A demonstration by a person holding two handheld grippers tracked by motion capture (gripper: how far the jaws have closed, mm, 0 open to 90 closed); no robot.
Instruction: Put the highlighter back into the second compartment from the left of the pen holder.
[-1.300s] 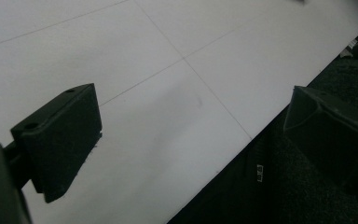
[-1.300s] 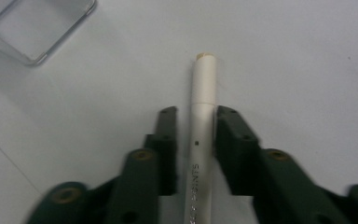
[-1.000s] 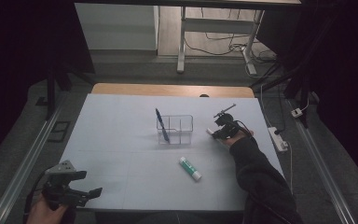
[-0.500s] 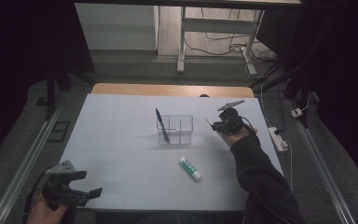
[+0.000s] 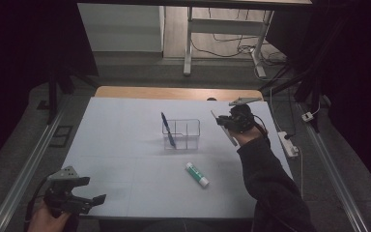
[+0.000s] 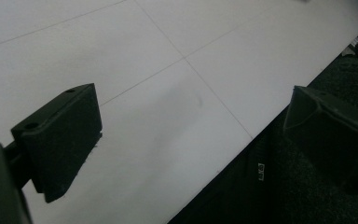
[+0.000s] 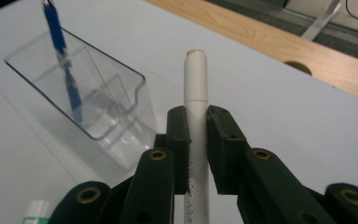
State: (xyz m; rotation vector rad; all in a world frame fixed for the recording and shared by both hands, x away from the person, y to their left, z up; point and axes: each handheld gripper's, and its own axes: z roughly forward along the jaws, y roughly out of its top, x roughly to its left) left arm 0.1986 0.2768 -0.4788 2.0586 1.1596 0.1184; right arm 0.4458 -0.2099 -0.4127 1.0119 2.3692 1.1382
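Right gripper (image 7: 196,122) clamped on white pen (image 7: 196,84); holder (image 5: 181,133) sits at its 9 o'clock; left gripper (image 5: 84,198) open, far off.

Dim high view, black surroundings, evenly lit pale desk (image 5: 125,145) without glare, faint soft shadows; left claw view soft, near jaws blurred, dark beyond the desk edge; right claw view brighter, white pen (image 7: 196,93) sharp, foreground slightly blurred.

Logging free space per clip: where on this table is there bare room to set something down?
Bare: the mat's left half, from the clear organizer to the left gripper, and the far strip behind the organizer. Crowded: the right side, with the glue stick, the sleeve and the right gripper holding the white pen.
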